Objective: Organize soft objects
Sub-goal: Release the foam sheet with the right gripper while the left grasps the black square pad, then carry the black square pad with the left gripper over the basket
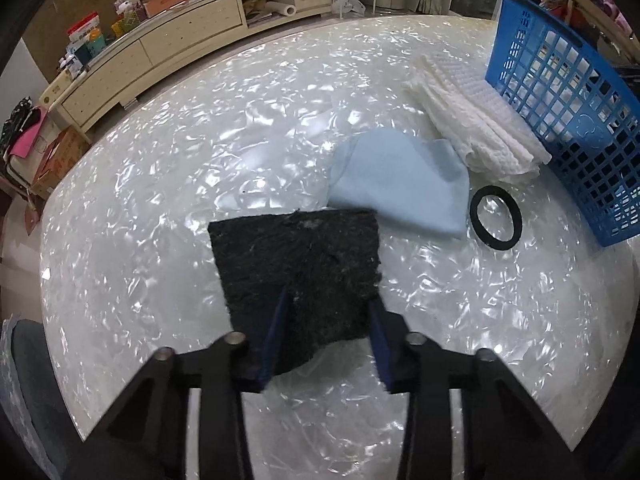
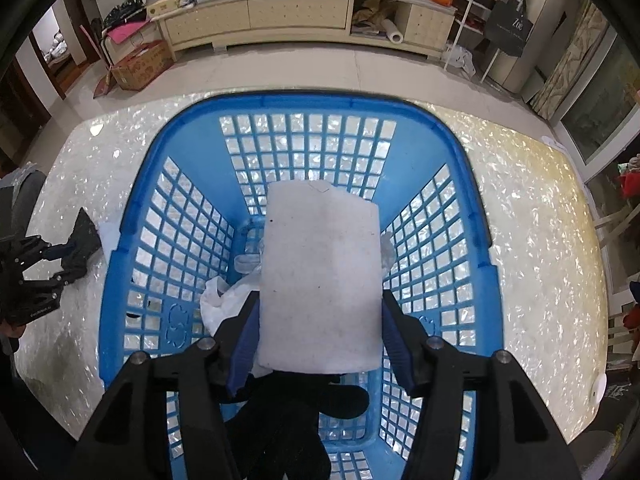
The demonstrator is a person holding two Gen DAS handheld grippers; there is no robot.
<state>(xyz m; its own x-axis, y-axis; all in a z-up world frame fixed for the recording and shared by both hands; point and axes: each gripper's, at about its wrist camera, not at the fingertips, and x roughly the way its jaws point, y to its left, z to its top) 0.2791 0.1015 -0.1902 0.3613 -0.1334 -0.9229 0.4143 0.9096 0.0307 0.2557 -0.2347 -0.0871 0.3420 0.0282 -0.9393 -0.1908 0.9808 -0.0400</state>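
A: Left wrist view first. What's the left claw (image 1: pixel 332 312) doing?

B: It points steeply down at the pearly white tabletop (image 1: pixel 160 200), and its two blue fingers (image 1: pixel 276 340) straddle the near part of a black scouring pad (image 1: pixel 296 276). The left finger lies against the pad's edge; on the right I cannot tell whether the pad is touched, so I cannot tell whether it is clamped.

A: What else lies around it?

B: Just beyond the pad, touching its far right corner, a light blue cloth (image 1: pixel 404 184). Behind that, a folded white towel (image 1: pixel 476 120) rests against the wall of the blue basket (image 1: pixel 560 92). A black ring (image 1: pixel 496 216) lies flat between the cloth and the basket.

A: And the right wrist view?

B: The right claw (image 2: pixel 320 320) hangs over the open basket (image 2: pixel 472 208), pointing down into it. Its fingers (image 2: pixel 244 344) are clenched on the sides of a white sponge block (image 2: pixel 320 280), which is held above the basket floor.

A: Anything already inside?

B: A crumpled white cloth or bag (image 2: pixel 224 300) to the left of the sponge, and a black glove (image 2: pixel 296 412) beneath the claw at the near end. At the far left, the left claw (image 2: pixel 60 260) shows with the black pad (image 2: pixel 86 232) at its tips, on the tabletop (image 2: pixel 540 240) outside the basket.
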